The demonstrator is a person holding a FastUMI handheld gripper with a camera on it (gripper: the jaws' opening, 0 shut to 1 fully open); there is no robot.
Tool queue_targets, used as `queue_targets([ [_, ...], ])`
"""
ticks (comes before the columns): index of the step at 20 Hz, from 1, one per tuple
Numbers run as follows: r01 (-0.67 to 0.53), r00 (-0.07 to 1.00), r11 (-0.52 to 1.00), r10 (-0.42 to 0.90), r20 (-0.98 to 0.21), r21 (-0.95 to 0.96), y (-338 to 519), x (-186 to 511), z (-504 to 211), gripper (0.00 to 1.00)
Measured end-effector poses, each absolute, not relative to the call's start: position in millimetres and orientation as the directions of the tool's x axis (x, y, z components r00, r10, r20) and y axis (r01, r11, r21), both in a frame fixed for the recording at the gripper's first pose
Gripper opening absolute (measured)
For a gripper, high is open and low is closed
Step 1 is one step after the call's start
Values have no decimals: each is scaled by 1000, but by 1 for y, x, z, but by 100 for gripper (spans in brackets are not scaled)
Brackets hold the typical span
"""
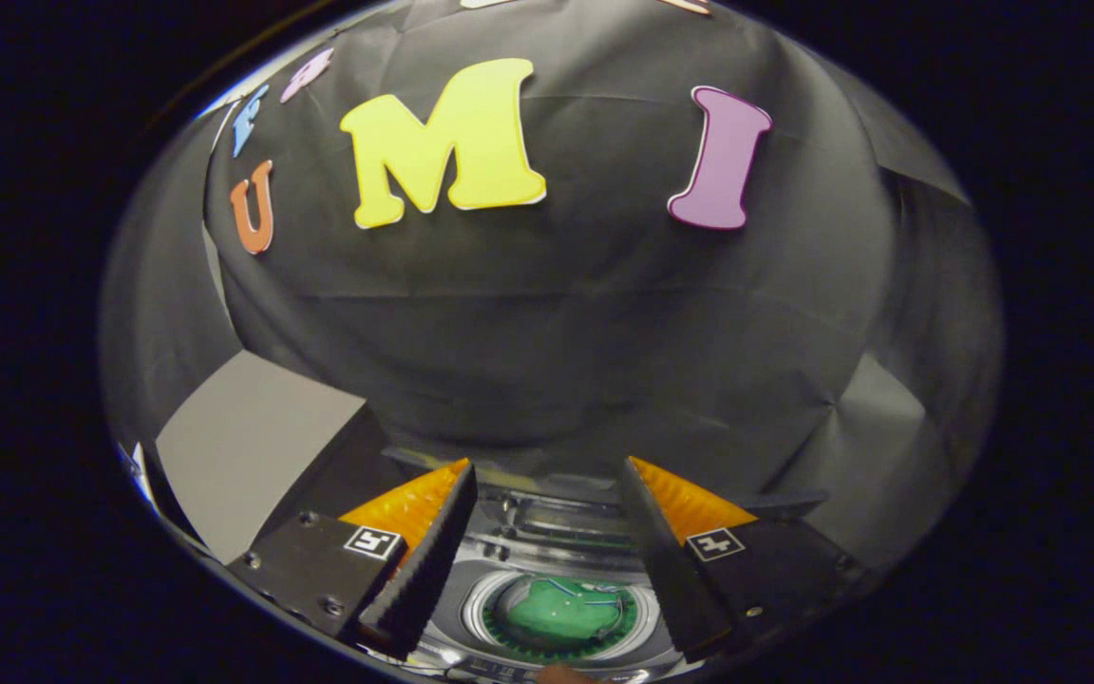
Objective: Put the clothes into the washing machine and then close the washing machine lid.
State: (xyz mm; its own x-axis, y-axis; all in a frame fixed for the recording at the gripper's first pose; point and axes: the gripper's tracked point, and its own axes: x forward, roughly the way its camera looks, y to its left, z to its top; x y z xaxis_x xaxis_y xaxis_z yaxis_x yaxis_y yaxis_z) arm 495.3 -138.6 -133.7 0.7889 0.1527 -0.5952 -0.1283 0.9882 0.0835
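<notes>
Backdrop: a black cloth wall hangs behind everything, creased, with a pale grey panel leaning at its lower left.
Gripper: the gripper has its two fingers spread wide apart, nothing pinched between them; it hovers above the machine, tips pointing toward the cloth wall.
Between the fingers: the washing machine sits directly below, its top opening showing in the gap.
Drum: the round drum mouth lies between and below the fingers, ringed by a light rim.
Clothes: a green garment lies inside the drum, with thin pale lines across it.
Lid: I cannot tell where it stands; the drum mouth is uncovered.
Beyond the fingers: the rear edge of the machine's top, dark and ridged, meets the cloth wall.
</notes>
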Motion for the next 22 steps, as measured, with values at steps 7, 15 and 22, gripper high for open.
queue_targets([
  [7, -140, 834, 987, 161, -528, 80, -134, 538, -132, 95],
  [15, -93, 791, 993, 120, -600, 76, -131, 547, -172, 94],
  [22, -29, 783, 991, 102, -614, 128, -134, 530, -184, 94],
])
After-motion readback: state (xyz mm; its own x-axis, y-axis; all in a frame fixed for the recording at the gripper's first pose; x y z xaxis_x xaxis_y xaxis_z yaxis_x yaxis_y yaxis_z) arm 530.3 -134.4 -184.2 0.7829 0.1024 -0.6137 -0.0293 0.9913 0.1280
